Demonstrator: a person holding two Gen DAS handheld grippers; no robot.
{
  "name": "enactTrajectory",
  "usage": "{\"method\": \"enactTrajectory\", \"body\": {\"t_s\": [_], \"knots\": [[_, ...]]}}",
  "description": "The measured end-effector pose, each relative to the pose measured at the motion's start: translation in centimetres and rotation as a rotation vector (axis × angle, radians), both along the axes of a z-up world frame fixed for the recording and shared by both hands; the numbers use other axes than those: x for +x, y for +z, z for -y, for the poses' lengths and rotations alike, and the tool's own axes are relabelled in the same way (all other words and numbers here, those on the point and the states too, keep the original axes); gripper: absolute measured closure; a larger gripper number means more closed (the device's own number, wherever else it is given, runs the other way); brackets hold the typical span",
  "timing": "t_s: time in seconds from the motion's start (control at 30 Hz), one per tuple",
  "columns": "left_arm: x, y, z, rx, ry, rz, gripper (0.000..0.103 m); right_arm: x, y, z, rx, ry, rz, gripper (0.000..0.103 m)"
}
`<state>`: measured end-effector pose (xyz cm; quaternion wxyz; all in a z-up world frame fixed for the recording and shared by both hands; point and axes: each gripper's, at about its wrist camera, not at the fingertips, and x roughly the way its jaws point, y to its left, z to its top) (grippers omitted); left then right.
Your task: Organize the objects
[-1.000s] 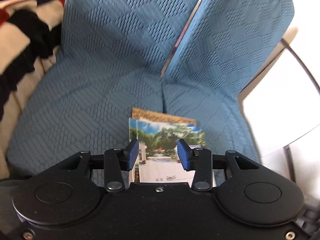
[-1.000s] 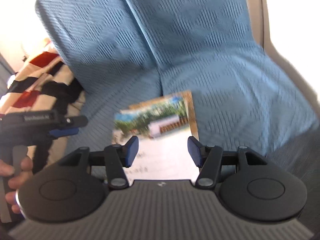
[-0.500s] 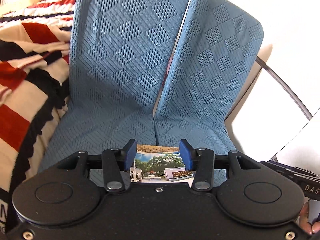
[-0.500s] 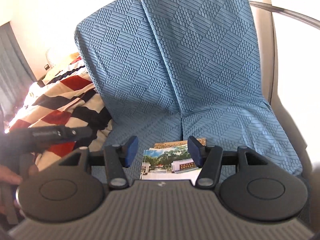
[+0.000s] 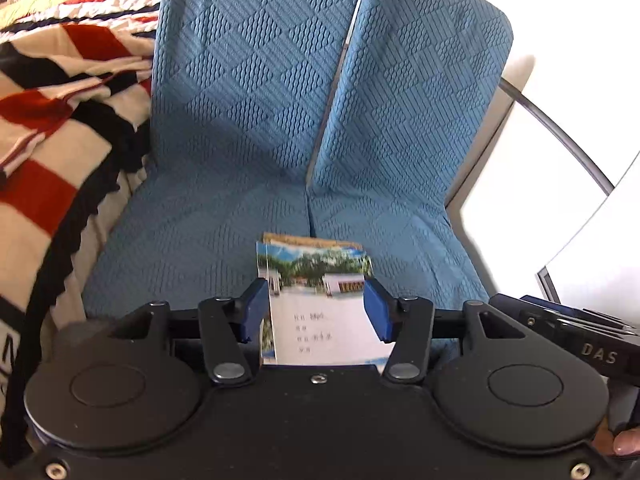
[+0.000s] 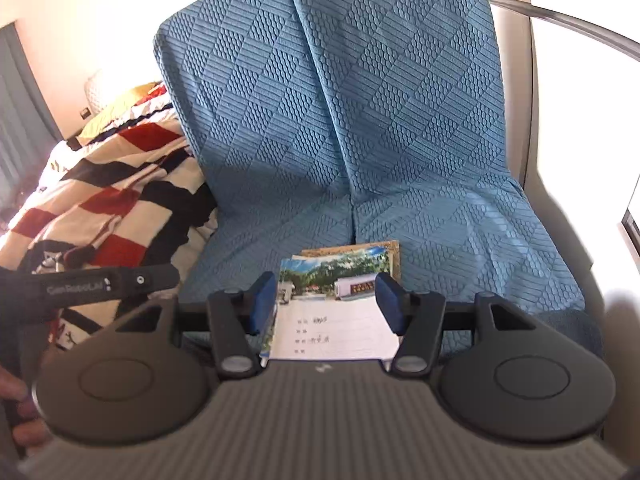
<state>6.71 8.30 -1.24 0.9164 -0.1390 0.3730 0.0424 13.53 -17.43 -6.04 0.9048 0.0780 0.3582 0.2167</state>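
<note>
Right up front, the left gripper has its jaws opening with nothing pinched, and the right gripper sits spread and empty too. Past both, the stack of notebooks lies flat on the blue sofa seat, striped blanket off left.

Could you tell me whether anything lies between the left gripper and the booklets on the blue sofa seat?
Nothing visible does. The left gripper, jaws opening with nothing pressed between them, looks straight down on the stacked booklets on the blue sofa seat. The striped blanket lies off to one side.
</note>
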Motion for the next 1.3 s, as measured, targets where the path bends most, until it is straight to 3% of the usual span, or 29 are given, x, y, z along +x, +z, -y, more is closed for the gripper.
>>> {"method": "enactTrajectory", "body": {"t_s": [0.17,0.2,0.23,0.33,0.53,0.63,0.7,0.83,1.3], "knots": [[-1.9,-0.5,0.6,0.009,0.011,-0.008,0.036,-1.1,-1.2,-0.1,-0.015,-0.013,-0.016,0.046],[-2.2,-0.5,0.6,0.021,0.016,-0.003,0.029,-1.3,-1.3,-0.1,-0.024,-0.016,-0.010,0.045],[-2.6,-0.5,0.7,0.026,0.020,0.001,0.021,-1.5,-1.4,-0.2,-0.033,-0.017,-0.008,0.039],[-3.2,-0.3,0.7,0.035,0.021,0.012,0.015,-1.9,-1.6,-0.4,-0.048,-0.006,-0.006,0.017],[-4.0,-0.5,0.6,0.039,0.040,0.009,0.006,-2.0,-2.0,-0.7,-0.082,-0.006,-0.010,0.013],[-4.1,-0.6,0.5,0.045,0.050,0.008,0.004,-2.1,-2.1,-0.6,-0.088,-0.013,-0.016,0.012],[-4.2,-0.7,0.5,0.043,0.055,0.004,0.003,-2.2,-2.1,-0.7,-0.093,-0.017,-0.014,0.000],[-4.2,-0.9,0.3,0.012,0.051,-0.007,0.003,-2.5,-1.9,-0.6,-0.085,-0.012,0.008,0.000],[-4.1,-1.0,0.6,0.019,0.053,-0.017,0.003,-2.7,-1.9,-0.7,-0.094,-0.024,0.004,0.000]]}}
